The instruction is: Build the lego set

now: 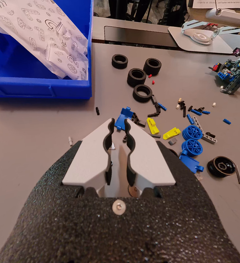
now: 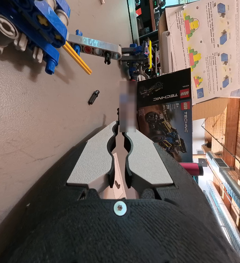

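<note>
Hovering low over the grey table (image 1: 31, 142), the left gripper (image 1: 119, 121) points at a blue panel (image 1: 124, 116) lying just past its tips, apparently propped against a black beam (image 1: 135, 117) at 1 o'clock. Its pads stand slightly apart and press on nothing. Tyres (image 1: 136, 76) sit at 12 o'clock and a blue bin (image 1: 38, 88) at 10, the loose parts probably spread out for easy reach. The right gripper (image 2: 120, 128) is rolled on its side, jaws all but together on a slim black part (image 2: 117, 112) jutting from the tips, though a blurred patch hides the contact. A black pin (image 2: 93, 96) lies at 11 o'clock.
</note>
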Demonstrator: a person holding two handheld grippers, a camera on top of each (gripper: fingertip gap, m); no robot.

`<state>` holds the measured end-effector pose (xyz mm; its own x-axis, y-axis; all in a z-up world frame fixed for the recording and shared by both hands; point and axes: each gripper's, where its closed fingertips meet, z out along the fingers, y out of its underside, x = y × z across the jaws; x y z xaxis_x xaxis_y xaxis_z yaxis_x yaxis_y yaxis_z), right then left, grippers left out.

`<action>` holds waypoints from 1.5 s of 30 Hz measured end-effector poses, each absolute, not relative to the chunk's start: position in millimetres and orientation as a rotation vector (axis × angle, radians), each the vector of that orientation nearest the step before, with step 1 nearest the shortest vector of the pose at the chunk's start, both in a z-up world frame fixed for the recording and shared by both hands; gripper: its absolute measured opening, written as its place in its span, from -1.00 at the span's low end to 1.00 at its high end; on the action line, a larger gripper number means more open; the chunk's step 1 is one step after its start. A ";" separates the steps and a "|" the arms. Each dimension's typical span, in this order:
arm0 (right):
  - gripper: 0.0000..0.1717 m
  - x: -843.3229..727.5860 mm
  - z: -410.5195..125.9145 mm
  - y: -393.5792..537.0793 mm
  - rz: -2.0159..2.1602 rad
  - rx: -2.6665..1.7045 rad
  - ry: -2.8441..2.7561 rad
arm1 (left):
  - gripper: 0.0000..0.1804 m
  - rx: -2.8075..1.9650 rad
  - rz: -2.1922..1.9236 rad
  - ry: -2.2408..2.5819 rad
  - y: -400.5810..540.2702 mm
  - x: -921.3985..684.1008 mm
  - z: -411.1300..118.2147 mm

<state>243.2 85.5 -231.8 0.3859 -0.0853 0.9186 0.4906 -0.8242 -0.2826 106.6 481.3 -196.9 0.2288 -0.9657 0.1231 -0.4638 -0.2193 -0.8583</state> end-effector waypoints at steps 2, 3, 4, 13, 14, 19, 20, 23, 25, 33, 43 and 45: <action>-0.98 243.3 -231.5 85.5 -1.457 -2.126 -0.347 | -0.88 -1.797 -0.906 1.326 480.2 107.5 -196.7; -0.98 243.3 -231.5 85.5 -1.457 -2.126 -0.347 | -0.88 -1.796 -0.907 1.328 479.6 107.9 -196.6; -0.98 243.3 -231.4 85.6 -1.457 -2.125 -0.346 | -0.88 -1.794 -0.909 1.330 478.9 108.4 -196.5; -0.98 244.8 -228.5 85.0 -1.466 -2.110 -0.326 | -0.88 -1.780 -0.907 1.359 471.9 113.5 -196.6; -0.98 244.6 -228.1 85.3 -1.465 -2.107 -0.327 | -0.88 -1.777 -0.908 1.361 471.1 114.1 -196.3; -0.98 243.7 -226.8 85.9 -1.459 -2.098 -0.325 | -0.88 -1.767 -0.903 1.395 465.6 116.5 -197.4; -0.98 243.6 -226.3 86.2 -1.460 -2.095 -0.325 | -0.88 -1.763 -0.905 1.402 464.0 117.0 -197.0; -0.98 242.4 -226.7 87.5 -1.455 -2.093 -0.334 | -0.88 -1.756 -0.940 1.425 457.0 119.3 -195.4; -0.98 242.4 -225.6 87.4 -1.454 -2.087 -0.329 | -0.88 -1.751 -0.983 1.461 449.9 122.7 -195.9; -0.98 243.1 -223.2 86.1 -1.385 -2.069 -0.265 | -0.78 -1.707 -0.870 1.759 451.2 160.3 -192.1; -0.98 245.4 -225.6 84.0 -1.365 -2.084 -0.240 | -0.77 -1.625 -0.740 2.247 398.0 189.5 -249.5; -0.98 245.4 -227.5 84.2 -1.363 -2.094 -0.246 | -0.88 -1.550 -0.777 2.298 385.6 185.2 -248.2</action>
